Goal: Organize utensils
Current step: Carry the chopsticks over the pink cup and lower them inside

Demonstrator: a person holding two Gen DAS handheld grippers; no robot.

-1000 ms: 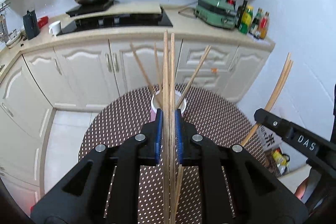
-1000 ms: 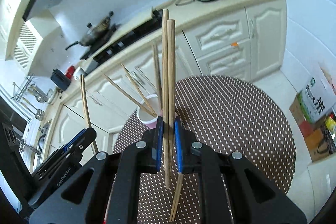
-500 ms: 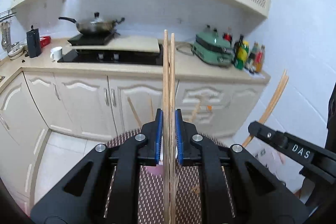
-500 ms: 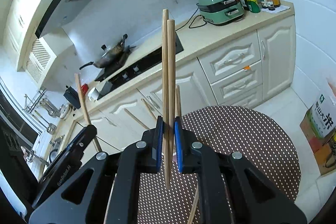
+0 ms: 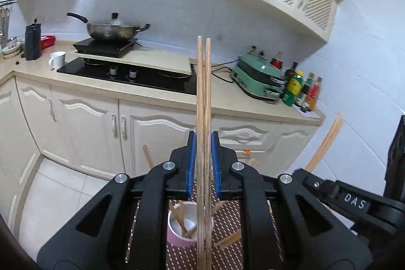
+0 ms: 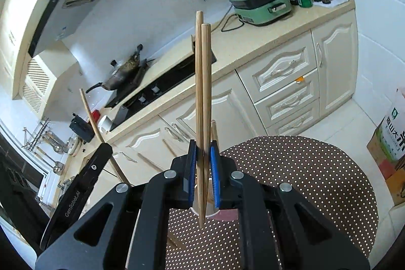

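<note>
1. Left tongs [image 5: 203,166]: blue pads nearly shut, clamped on a pair of wooden chopsticks [image 5: 204,98]. Sticks run vert. up centre frame, tips side by side. Prob. held mid-length so both ends stay level for dropping in.

2. Right tongs [image 6: 203,168]: same, nearly closed on a second chopstick pair [image 6: 202,92]. One tip sits higher than the other; lower ends hang just below the pads.

3. Pink cup [image 5: 188,227], white inside: lower centre of left view, directly under the left tongs, on the polka-dot round surface [image 6: 303,168]. Holds several chopsticks leaning outward, so it is evidently the collection point.

4. Loose chopstick [image 5: 227,241]: lies on the surface just right of the cup, not yet collected.

5. Each tongs shows in the other's view: right at lower right, left at lower left.
</note>
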